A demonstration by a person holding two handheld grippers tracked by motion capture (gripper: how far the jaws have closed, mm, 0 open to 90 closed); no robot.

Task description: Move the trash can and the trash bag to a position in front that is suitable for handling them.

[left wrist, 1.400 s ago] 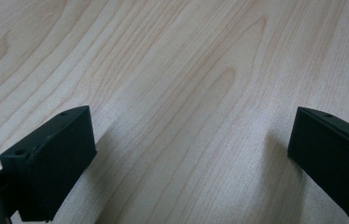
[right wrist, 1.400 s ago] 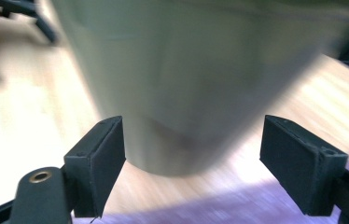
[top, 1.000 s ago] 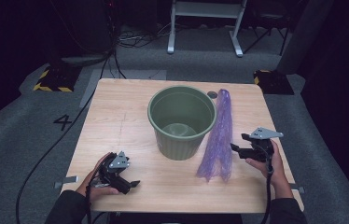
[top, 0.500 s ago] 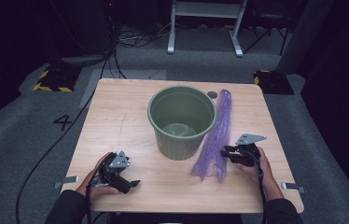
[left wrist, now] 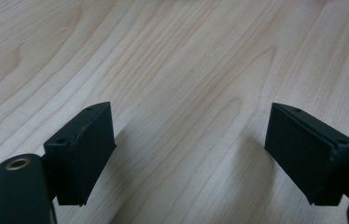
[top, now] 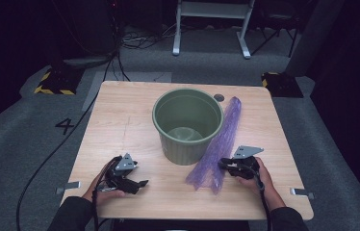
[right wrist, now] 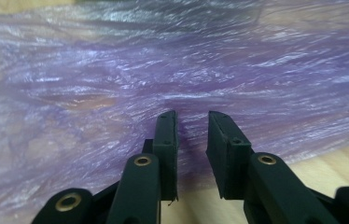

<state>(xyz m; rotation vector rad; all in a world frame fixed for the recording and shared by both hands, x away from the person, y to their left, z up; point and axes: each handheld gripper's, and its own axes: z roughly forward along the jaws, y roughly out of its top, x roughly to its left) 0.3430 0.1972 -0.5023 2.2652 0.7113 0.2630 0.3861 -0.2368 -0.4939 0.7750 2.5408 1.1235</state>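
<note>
A long purple plastic bag [top: 225, 132] lies on the wooden table [top: 120, 120], stretched along the right side of a green bucket [top: 183, 153]. My right gripper [top: 222, 164] is at the bag's near end, low over the table. In the right gripper view its jaws [right wrist: 191, 117] stand a narrow gap apart and have just been closing, tips against the crinkled bag [right wrist: 163, 70], with no film clearly pinched. My left gripper [top: 139, 185] rests at the front left. Its jaws [left wrist: 191, 154] are wide apart over bare wood and have just been closing a little, with nothing between them.
The bucket stands upright in the middle of the table and looks empty inside. A small dark hole [top: 219, 97] sits in the tabletop behind it. A black cable [top: 48, 159] trails over the grey floor at the left. A metal stand [top: 212, 29] is behind the table.
My right gripper has moved left and down onto the near end of the purple bag, and its jaws have narrowed. The left hand has stayed in place.
</note>
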